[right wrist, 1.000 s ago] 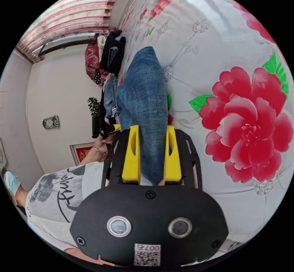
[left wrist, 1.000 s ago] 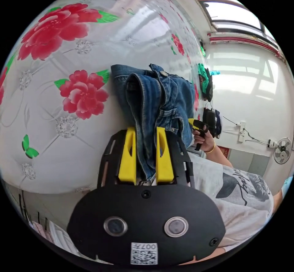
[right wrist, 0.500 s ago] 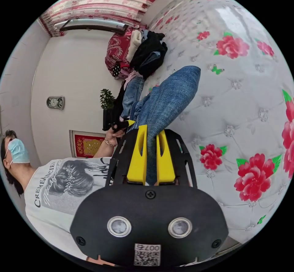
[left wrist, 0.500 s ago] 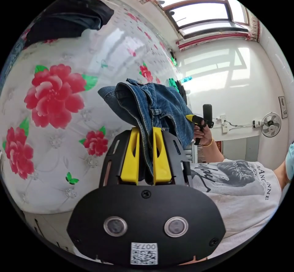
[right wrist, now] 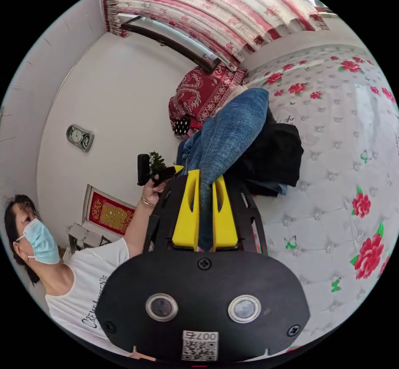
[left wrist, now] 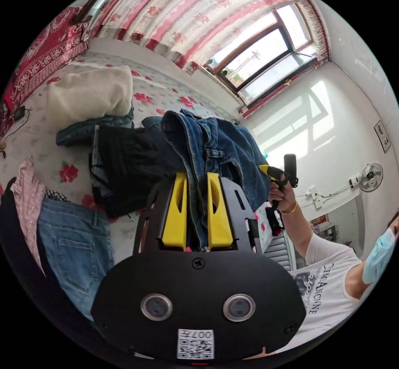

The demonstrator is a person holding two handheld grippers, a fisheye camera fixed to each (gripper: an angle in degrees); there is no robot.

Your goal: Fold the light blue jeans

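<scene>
Up close, left gripper point(left wrist: 196, 211) clamped on jeans point(left wrist: 216, 153) at the waistband, right gripper point(right wrist: 204, 213) clamped on a denim leg, garment held aloft between both, above black clothes point(right wrist: 276, 153) on the floral bed point(right wrist: 345, 169).

The jeans point(left wrist: 212, 157) were mid-blue denim, bunched and hanging in mid-frame of the left gripper view, waistband edge and a belt loop showing, the cloth running down between the yellow jaws. In the right gripper view a smooth folded leg point(right wrist: 226, 136) rose from centre toward upper right, likewise pinched between jaws.
</scene>
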